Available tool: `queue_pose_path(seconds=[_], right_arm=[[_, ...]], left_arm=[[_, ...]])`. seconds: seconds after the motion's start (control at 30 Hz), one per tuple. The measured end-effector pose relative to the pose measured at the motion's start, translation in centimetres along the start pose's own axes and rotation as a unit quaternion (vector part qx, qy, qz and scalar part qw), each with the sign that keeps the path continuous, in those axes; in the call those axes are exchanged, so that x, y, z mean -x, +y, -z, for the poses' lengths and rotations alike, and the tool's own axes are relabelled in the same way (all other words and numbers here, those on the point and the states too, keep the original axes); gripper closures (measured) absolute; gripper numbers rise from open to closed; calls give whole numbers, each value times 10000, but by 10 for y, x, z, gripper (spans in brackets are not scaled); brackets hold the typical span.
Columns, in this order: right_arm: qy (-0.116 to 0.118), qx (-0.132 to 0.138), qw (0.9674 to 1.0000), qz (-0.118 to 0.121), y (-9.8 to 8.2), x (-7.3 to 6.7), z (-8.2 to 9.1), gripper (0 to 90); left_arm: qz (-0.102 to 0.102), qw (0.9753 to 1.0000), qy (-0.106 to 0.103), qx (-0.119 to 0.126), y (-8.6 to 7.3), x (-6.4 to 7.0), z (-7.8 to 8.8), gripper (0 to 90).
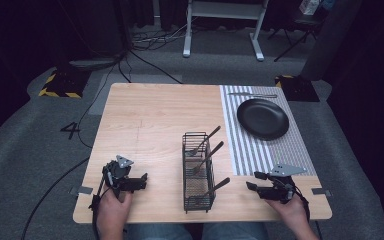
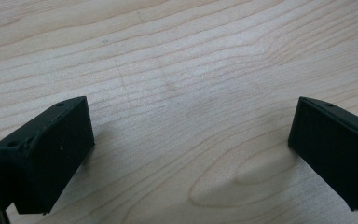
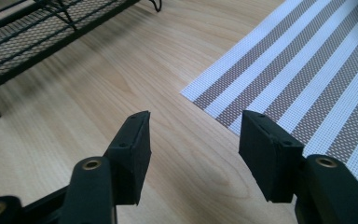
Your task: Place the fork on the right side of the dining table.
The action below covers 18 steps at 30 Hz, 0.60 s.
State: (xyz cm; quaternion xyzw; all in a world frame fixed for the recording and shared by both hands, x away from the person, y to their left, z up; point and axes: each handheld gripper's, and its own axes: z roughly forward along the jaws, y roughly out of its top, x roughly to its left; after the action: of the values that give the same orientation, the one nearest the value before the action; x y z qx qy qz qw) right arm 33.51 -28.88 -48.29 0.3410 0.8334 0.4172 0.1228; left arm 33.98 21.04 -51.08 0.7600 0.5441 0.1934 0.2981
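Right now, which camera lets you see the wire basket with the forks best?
The high view: the whole wire basket stands mid-table with three dark-handled utensils poking out. The right gripper view catches just its lower mesh edge and feet at the top left. The left gripper view looks at bare wood.

Wire caddy (image 1: 198, 172) stands mid-table (image 1: 150, 115) — plate (image 1: 262, 118) on placemat (image 1: 280, 150) to its right, cutlery (image 1: 252, 95), probably, behind it.
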Motion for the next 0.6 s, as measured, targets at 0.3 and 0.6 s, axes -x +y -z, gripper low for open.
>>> queue_pose_path(seconds=[0.3, 0.6], right_arm=[[498, 166, 9986, -65, 25, -20, 28, 461], [608, 141, 9980, 111, 49, -39, 49, 456]], left_arm=[[3, 10000, 0, 1, 0, 0, 0, 2], [0, 10000, 0, 0, 0, 0, 0, 2]])
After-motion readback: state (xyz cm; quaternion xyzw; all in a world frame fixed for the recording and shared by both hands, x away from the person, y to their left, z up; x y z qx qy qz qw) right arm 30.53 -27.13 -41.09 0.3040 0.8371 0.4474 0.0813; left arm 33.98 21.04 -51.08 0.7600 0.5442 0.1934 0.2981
